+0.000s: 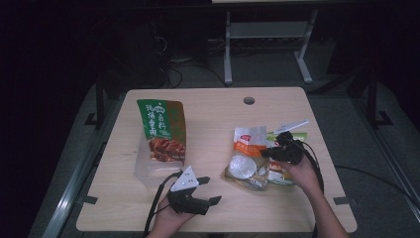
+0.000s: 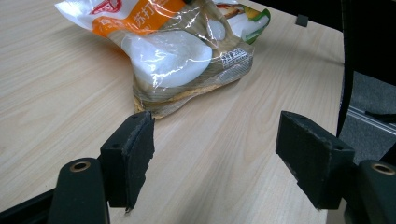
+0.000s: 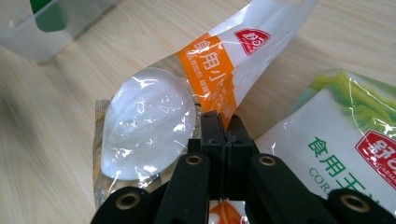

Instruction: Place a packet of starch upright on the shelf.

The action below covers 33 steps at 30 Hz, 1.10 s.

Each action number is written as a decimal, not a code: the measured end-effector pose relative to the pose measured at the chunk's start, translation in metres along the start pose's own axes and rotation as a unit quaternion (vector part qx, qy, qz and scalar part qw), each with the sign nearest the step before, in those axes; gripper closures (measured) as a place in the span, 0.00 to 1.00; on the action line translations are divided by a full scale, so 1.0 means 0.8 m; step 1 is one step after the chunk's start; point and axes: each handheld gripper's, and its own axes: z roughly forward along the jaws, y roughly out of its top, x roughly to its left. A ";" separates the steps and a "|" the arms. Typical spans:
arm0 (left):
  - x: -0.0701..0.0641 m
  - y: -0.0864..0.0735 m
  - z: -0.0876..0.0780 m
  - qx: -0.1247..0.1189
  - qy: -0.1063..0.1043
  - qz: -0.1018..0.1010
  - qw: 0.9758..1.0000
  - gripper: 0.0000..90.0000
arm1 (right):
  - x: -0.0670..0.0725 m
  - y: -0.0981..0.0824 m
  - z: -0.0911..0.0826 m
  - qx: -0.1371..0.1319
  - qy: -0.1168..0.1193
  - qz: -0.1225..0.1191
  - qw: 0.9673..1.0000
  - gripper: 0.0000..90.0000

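A clear bag with an orange label and white powder point(image 1: 243, 161) lies right of the table's middle. My right gripper point(image 1: 266, 152) is shut on its edge. In the right gripper view the closed jaws point(image 3: 223, 122) pinch the film of this orange-label bag point(image 3: 154, 116) just below the orange band. A green-and-white bag point(image 1: 285, 173) lies beside it, partly under my right hand, and shows as the green-and-white bag point(image 3: 345, 130). My left gripper point(image 1: 212, 190) rests open near the front edge, apart from the bags. Its jaws point(image 2: 215, 140) stand wide over bare wood, facing the orange-label bag point(image 2: 173, 51).
A tall green snack bag point(image 1: 161, 129) stands in a clear plastic container point(image 1: 148, 171) at the left of the wooden table point(image 1: 208, 119). A round cable hole point(image 1: 249, 100) is near the far edge. Bare wood lies between the two grippers.
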 end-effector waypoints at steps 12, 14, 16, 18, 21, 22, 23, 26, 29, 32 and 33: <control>-0.001 -0.001 0.001 0.005 -0.003 0.003 1.000 0.32 | -0.001 -0.007 0.007 -0.003 0.008 0.004 1.000 0.98; 0.000 -0.002 0.002 0.004 -0.005 -0.004 1.000 0.32 | -0.003 -0.009 0.009 -0.002 0.014 0.010 1.000 0.98; 0.002 -0.003 0.003 0.002 -0.006 -0.009 1.000 0.32 | -0.004 -0.009 0.010 -0.001 0.016 0.011 1.000 0.98; 0.004 -0.004 0.003 0.006 -0.003 -0.015 1.000 0.32 | -0.003 -0.009 0.013 0.001 0.017 0.009 1.000 0.98; 0.003 -0.003 0.002 0.001 -0.002 -0.008 1.000 0.32 | -0.002 -0.006 0.014 0.002 0.016 0.002 1.000 0.99; 0.003 -0.003 0.002 0.001 -0.002 -0.008 1.000 0.32 | -0.002 -0.006 0.014 0.002 0.016 0.002 1.000 0.99; 0.001 -0.003 0.002 0.006 -0.001 -0.003 1.000 0.32 | -0.001 -0.006 0.014 0.001 0.017 0.003 1.000 0.99; -0.001 -0.003 0.003 0.008 -0.002 -0.002 1.000 0.32 | 0.002 -0.006 0.012 -0.003 0.019 0.001 1.000 0.99; -0.002 -0.003 0.003 0.008 -0.001 0.000 1.000 0.32 | 0.008 -0.005 0.007 -0.013 0.019 -0.011 1.000 1.00; -0.001 -0.002 0.003 0.007 0.000 0.000 1.000 0.32 | 0.017 -0.001 0.000 -0.025 0.028 -0.020 0.999 1.00; -0.001 -0.002 0.003 0.006 0.000 0.000 1.000 0.32 | 0.020 0.001 -0.002 -0.030 0.027 -0.023 0.999 1.00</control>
